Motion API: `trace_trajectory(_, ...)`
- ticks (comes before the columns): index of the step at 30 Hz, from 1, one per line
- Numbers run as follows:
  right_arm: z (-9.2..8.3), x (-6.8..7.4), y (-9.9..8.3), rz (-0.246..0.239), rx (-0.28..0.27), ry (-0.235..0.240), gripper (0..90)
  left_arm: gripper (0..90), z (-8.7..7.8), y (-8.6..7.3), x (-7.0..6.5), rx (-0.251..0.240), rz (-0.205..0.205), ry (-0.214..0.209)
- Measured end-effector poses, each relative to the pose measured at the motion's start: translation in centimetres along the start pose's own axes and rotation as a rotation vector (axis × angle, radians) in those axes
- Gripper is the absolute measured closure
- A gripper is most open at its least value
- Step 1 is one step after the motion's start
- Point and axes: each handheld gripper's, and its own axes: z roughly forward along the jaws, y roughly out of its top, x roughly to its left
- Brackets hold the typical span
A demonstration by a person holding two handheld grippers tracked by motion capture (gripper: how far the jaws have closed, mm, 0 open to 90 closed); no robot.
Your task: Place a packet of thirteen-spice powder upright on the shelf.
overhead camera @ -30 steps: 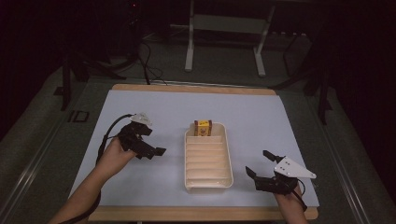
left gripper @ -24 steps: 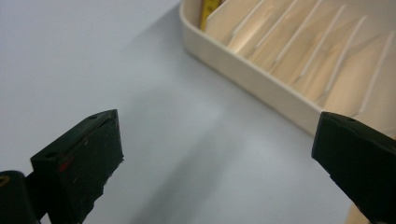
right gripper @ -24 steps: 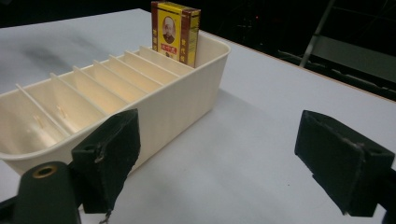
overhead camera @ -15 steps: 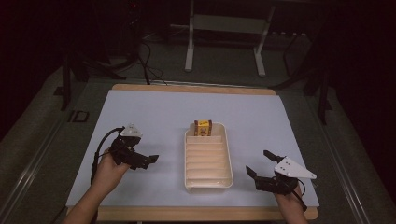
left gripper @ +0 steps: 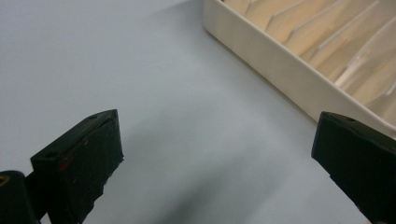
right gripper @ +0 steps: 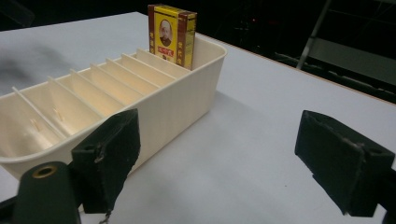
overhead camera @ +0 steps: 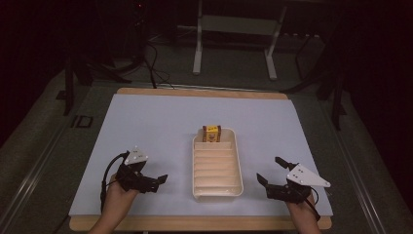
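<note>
Standing box (right gripper: pixel 171 35), base hidden behind tray (right gripper: pixel 187 100) dividers

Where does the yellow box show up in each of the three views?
High view: the box stands in the far end slot of the tray, mid-table.
Left gripper view: no box here; the tray's wall crosses the upper right.
Right gripper view: the box stands upright at top centre, in the tray's far end.
Shared landmark: the cream slotted tray.
</note>
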Motion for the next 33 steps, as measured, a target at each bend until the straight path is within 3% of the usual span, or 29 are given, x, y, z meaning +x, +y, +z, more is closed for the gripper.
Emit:
trace_trajectory(4,0.0,0.0,0.0,-0.008,0.002,-0.010,14.2,2.3,-0.2,-0.8,0.0,-0.018,-0.028,-0.006)
trace_trajectory(11,-0.1,-0.1,0.0,-0.009,-0.002,-0.013,14.2,2.2,-1.0,-2.2,-0.5,-0.020,0.006,-0.003)
trace_trajectory(15,-0.1,-0.1,0.0,-0.008,-0.002,-0.018,14.2,2.2,-1.4,-2.9,-0.7,-0.020,0.029,0.026)
trace_trajectory(29,-0.3,-0.5,-0.1,0.002,-0.011,-0.022,14.2,2.3,-1.3,-2.6,-1.0,-0.054,0.018,0.017)
trace_trajectory(33,-0.2,-0.6,-0.2,0.010,-0.007,-0.017,14.2,2.3,-1.4,-2.5,-1.1,-0.056,0.024,0.031)
